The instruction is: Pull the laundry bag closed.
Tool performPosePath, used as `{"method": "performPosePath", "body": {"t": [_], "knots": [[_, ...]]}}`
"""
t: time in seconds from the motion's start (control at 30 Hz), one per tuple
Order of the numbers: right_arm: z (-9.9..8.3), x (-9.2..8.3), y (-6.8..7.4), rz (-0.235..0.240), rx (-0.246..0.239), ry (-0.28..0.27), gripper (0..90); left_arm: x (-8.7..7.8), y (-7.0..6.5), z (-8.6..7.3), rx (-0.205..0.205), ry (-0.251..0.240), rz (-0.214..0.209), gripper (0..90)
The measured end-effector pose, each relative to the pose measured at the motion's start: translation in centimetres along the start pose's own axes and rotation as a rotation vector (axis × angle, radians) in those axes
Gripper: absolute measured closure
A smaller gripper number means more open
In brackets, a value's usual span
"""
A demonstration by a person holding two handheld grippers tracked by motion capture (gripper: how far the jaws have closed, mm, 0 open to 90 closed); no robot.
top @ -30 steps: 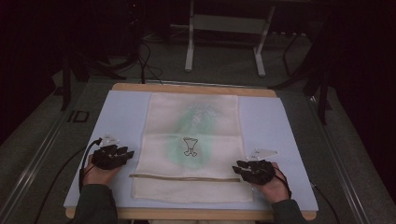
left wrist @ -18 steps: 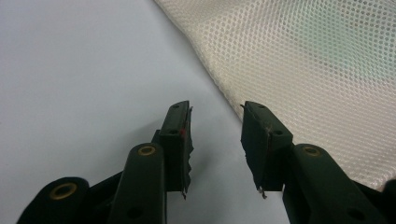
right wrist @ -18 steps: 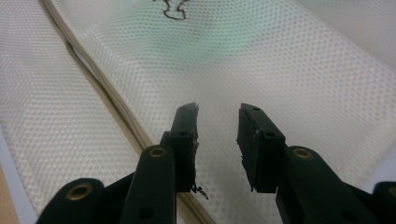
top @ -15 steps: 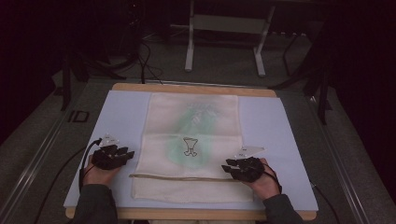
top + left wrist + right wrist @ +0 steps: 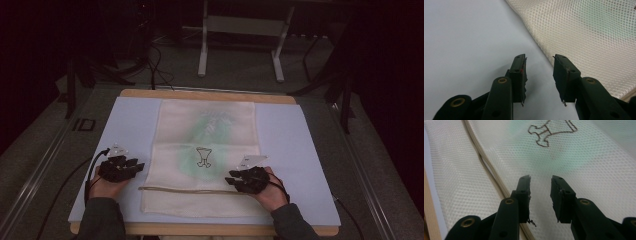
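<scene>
High view: mesh bag, long axis away from the person.

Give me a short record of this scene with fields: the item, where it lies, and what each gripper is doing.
item: cream mesh bag with a zip near its front edge and a small dark drawing
surface: pale blue mat on a wooden table
left gripper: open, over the mat beside the bag's left edge
right gripper: open, over the mesh next to the zip, nothing between the jaws, which have just been closing a little
</scene>
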State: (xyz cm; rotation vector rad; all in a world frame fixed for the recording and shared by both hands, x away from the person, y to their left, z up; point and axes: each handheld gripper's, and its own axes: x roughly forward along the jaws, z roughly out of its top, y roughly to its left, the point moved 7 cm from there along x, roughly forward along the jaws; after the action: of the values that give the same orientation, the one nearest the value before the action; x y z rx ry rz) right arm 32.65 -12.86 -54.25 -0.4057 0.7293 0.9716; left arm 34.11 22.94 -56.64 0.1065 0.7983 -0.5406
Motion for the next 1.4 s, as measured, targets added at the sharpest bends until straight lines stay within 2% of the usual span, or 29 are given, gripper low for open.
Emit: {"method": "performPosePath", "body": {"t": [0.2, 0.57, 0.7, 1.1, 1.4], "knots": [[0.9, 1.1, 1.0, 0.024, -0.032, 0.011, 69.0, 0.0, 0.0, 0.0, 0.003, 0.003, -0.005, 62.0], [2.3, 2.4, 2.3, 0.058, -0.062, 0.016, 69.2, 0.2, -0.1, -0.1, 0.012, 0.016, -0.010, 61.9], [2.7, 2.8, 2.8, 0.072, -0.069, 0.012, 69.1, 0.1, -0.2, 0.0, 0.006, 0.010, -0.026, 61.9], [4.0, 4.0, 3.9, 0.098, -0.102, 0.016, 69.0, 0.0, -0.3, 0.0, 0.013, 0.008, -0.048, 62.7], [4.7, 4.7, 4.6, 0.112, -0.122, 0.018, 68.9, 0.0, -0.3, 0.0, 0.014, 0.012, -0.050, 62.7]]}}
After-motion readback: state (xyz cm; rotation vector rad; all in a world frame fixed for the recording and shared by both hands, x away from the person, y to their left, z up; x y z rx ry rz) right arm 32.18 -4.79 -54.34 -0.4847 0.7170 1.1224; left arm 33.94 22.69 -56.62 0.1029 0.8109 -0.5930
